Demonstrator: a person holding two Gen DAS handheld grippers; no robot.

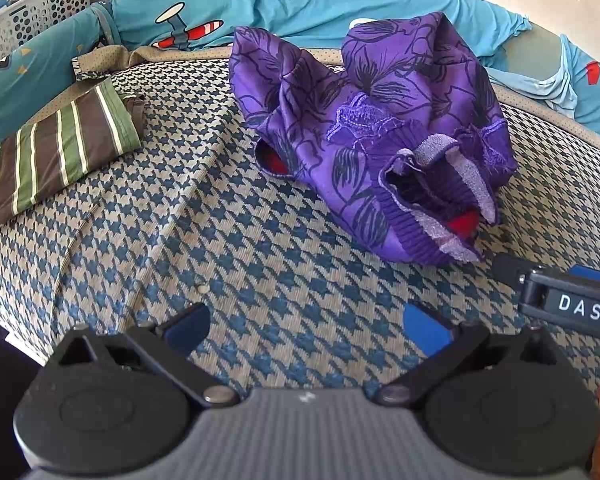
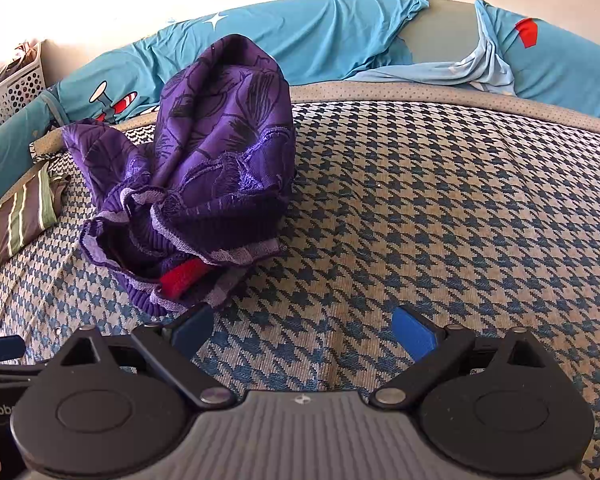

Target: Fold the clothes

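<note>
A crumpled purple garment [image 1: 364, 128] with a dark flower print, ribbed hems and a red lining lies heaped on the houndstooth bed cover [image 1: 228, 248]. In the right wrist view the same garment [image 2: 204, 168] sits left of centre, its red-lined hem just beyond my left fingertip. My left gripper [image 1: 306, 326] is open over bare cover, short of the heap. My right gripper [image 2: 304, 332] is open too, nothing between its blue pads. Its body shows at the left wrist view's right edge.
A folded striped brown-and-green garment [image 1: 64, 148] lies at the left of the bed. A rumpled teal sheet [image 1: 300, 4] with plane prints runs along the far side. A white perforated basket [image 1: 32, 12] stands at the far left corner. Open cover lies right of the heap [image 2: 460, 208].
</note>
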